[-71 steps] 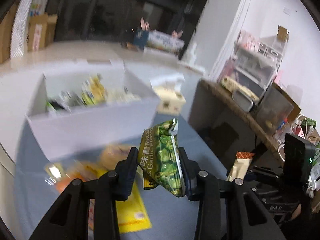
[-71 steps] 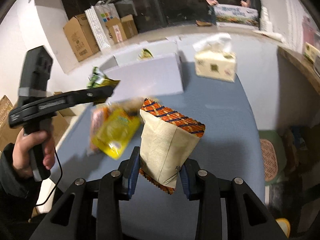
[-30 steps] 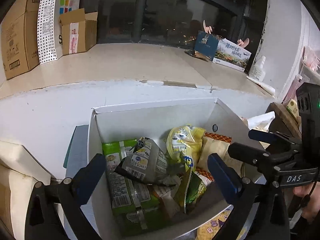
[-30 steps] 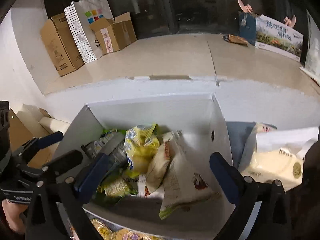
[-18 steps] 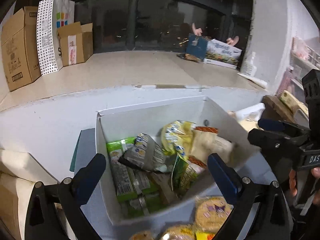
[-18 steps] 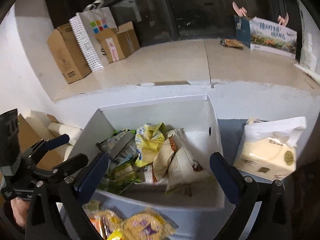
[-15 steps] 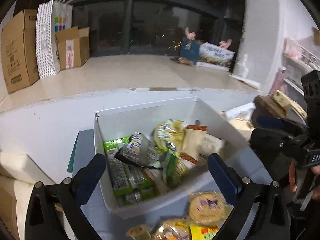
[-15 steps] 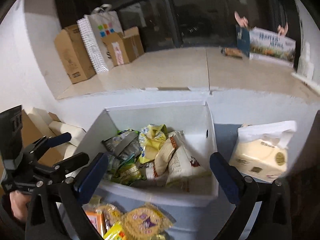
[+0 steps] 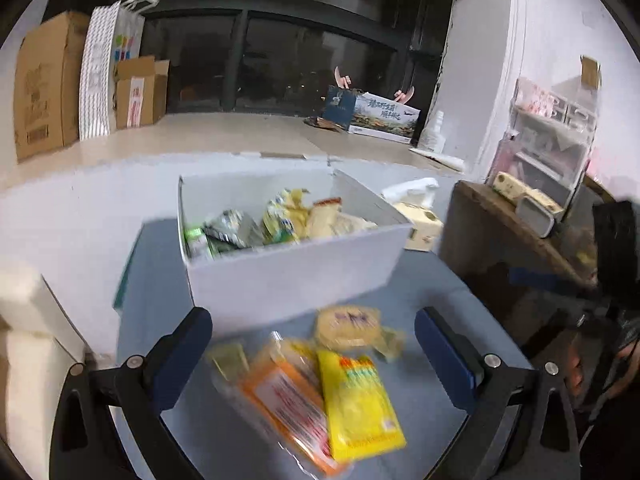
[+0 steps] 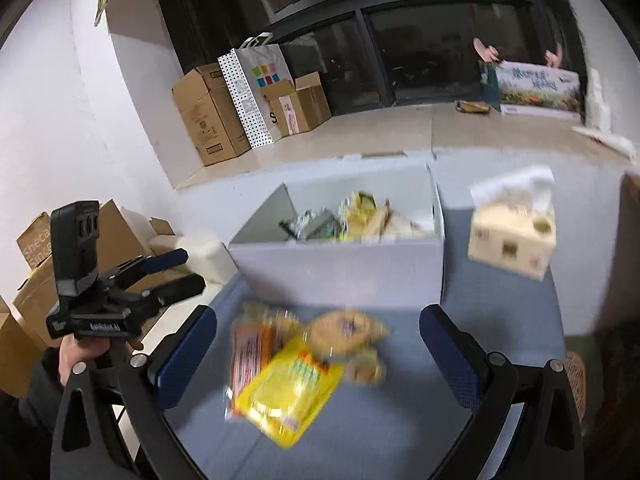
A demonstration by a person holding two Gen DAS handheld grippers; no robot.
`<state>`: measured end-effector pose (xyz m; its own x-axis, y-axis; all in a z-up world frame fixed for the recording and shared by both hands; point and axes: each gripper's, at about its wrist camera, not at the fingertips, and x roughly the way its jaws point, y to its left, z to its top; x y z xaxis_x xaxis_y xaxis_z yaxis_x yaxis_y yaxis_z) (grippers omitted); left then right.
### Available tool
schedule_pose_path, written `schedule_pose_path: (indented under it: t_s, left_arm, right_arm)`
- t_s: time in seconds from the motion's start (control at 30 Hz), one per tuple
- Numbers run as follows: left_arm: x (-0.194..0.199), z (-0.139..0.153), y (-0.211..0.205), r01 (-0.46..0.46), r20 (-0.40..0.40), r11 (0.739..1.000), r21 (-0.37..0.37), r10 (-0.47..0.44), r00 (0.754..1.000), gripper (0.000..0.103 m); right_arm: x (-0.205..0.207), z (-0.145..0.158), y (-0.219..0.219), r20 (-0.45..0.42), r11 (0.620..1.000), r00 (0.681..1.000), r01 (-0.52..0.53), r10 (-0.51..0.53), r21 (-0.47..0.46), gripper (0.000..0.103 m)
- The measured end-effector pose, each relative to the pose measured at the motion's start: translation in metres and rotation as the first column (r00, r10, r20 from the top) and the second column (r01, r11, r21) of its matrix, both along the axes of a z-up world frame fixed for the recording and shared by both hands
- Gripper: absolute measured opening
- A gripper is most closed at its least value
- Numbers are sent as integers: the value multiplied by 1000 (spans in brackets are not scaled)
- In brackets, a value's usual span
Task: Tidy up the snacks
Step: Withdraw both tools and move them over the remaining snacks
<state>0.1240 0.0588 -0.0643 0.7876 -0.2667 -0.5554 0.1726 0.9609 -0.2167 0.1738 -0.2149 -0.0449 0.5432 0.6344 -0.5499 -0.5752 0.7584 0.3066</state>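
Observation:
A white box (image 9: 288, 276) (image 10: 344, 272) on the blue-grey table holds several snack packets. In front of it lies a loose pile: a yellow packet (image 9: 356, 404) (image 10: 288, 392), an orange packet (image 9: 280, 400) (image 10: 250, 350) and a round biscuit pack (image 9: 348, 326) (image 10: 344, 328). My left gripper (image 9: 312, 356) hovers open over the pile with nothing between its fingers. My right gripper (image 10: 320, 356) is open and empty too, above the same pile. The left gripper (image 10: 160, 268) also shows at the left of the right wrist view, held by a hand.
A tissue box (image 10: 512, 236) (image 9: 416, 220) stands right of the white box. A wooden shelf (image 9: 516, 224) with clutter lies to the right. Cardboard boxes (image 10: 208, 116) and a paper bag (image 10: 256, 92) line the far ledge; more cardboard (image 10: 36, 248) sits left of the table.
Both grippers have pulled back and up from the white box, so the loose packets in front of it now lie between the open fingers. Both earlier let their packets go into the box.

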Motion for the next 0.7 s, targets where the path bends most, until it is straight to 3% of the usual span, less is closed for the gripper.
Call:
schedule_pose_path:
  t_s: [0.13,0.2,0.37,0.7]
  left_arm:
    - [-33,-14,-4,-3,5,1000,-18,3,1000,103]
    - [-47,-16,-7,-14,6,1000,8,14,1000,103]
    - [-78,-21,-13,-7,11,999,32,7,1000,103]
    - [-94,-37,-9,-49,-23,998,35,50,998,103]
  right_arm:
    - [-25,-38,-16,-64,999,997,39,-38,11,103]
    - [-29,-53,-20,-107,998,993,52,-49,23,103]
    - [-42,-75,-19,-136,997,988,73,-68,32,103]
    - [1,-96,22,-215,1000,976,18,-23,-23,103]
